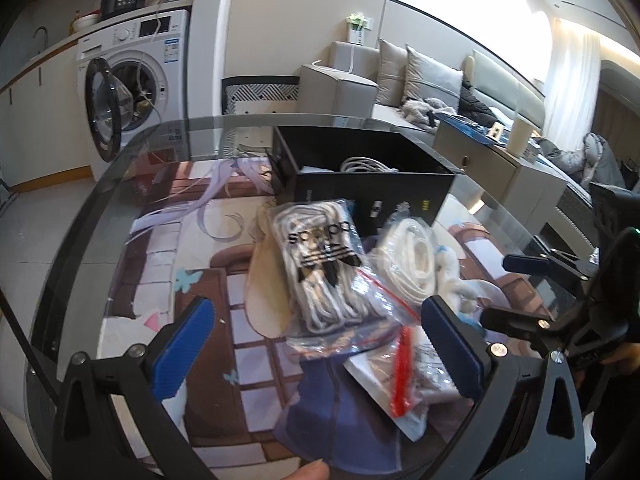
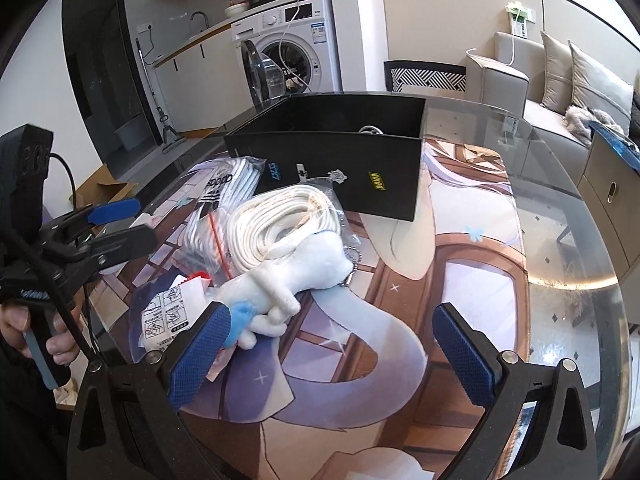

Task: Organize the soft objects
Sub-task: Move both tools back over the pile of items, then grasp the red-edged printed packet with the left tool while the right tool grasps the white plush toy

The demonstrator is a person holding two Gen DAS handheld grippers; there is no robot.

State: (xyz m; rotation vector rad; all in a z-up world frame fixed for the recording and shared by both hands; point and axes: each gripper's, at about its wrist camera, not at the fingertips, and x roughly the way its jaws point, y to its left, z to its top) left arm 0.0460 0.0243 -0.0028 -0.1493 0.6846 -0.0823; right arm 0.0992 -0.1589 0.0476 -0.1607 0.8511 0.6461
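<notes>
Only a few bits are actually readable here. The clear bag of white laces [image 1: 324, 264] has "adidas" printed in black with the trefoil logo, upside down from the left wrist view. The black box [image 2: 340, 168] has a yellow logo and a blue one on its front, too small to read. The instruction leaflet [image 2: 168, 316] has tiny illegible print.

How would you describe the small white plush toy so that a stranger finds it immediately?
Start at the open black cardboard box on the glass table. In front of it lies a clear bag of coiled white cord; the small white plush toy leans against that bag. Only it is fuzzy, unbagged, with a metal ball chain.
</notes>
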